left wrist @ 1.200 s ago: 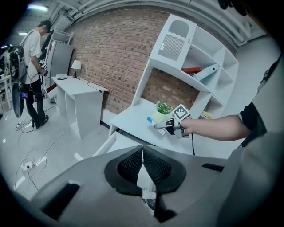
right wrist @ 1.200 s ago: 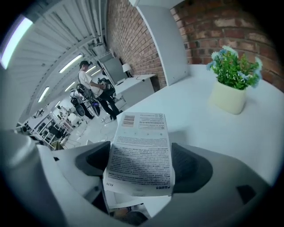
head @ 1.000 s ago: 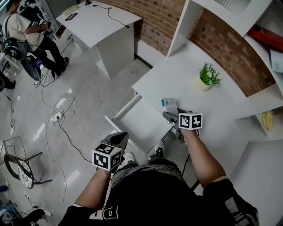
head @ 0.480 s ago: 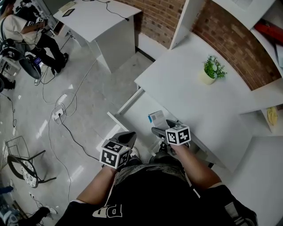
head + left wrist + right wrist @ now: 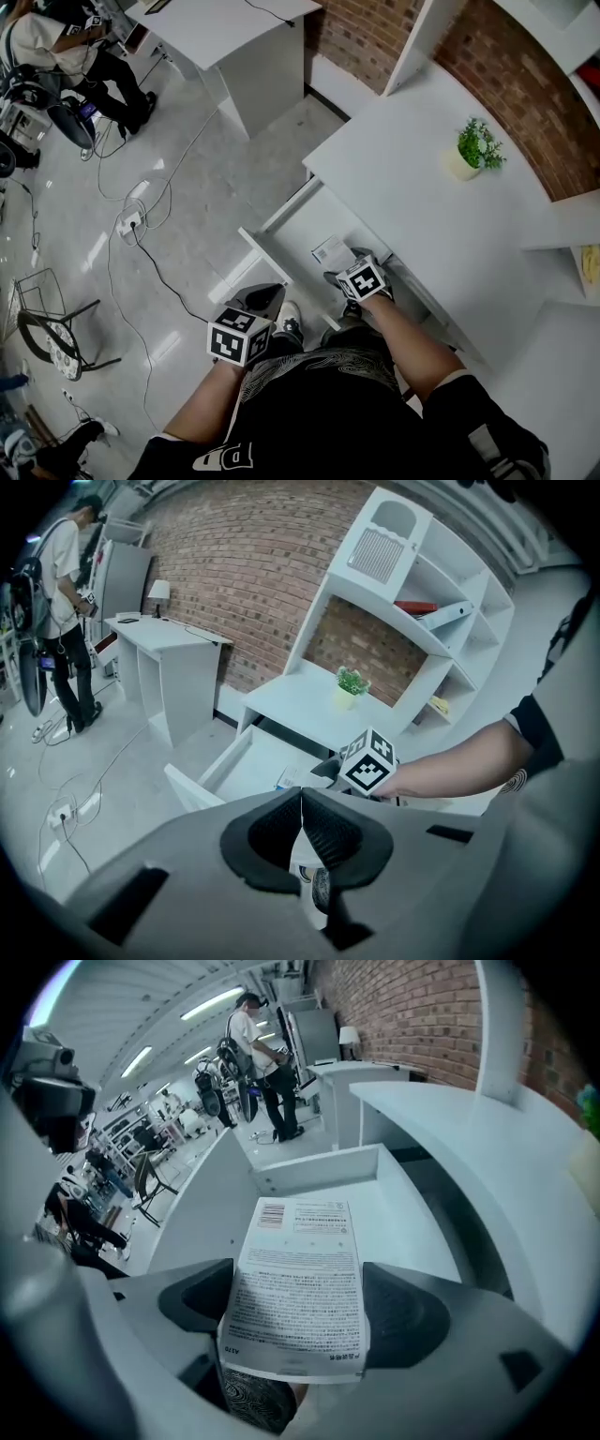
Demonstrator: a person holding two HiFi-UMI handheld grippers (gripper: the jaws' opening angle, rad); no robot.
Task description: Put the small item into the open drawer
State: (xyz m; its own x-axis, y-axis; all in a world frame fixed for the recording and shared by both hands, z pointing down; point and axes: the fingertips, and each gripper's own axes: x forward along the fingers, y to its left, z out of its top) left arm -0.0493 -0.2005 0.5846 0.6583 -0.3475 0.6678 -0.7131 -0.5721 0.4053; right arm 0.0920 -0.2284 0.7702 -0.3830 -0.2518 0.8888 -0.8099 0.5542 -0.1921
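White box [image 5: 298, 1269] clamped in right gripper [image 5: 300, 1312] | barcode [image 5: 270, 1214] only in right gripper view | left gripper [image 5: 302, 810] closed

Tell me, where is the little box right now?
In the head view the box is near the middle, clamped in the right gripper over the open drawer, just in front of the desk.

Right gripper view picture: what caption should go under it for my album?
The right hand-held gripper holds a printed white box over the open drawer.
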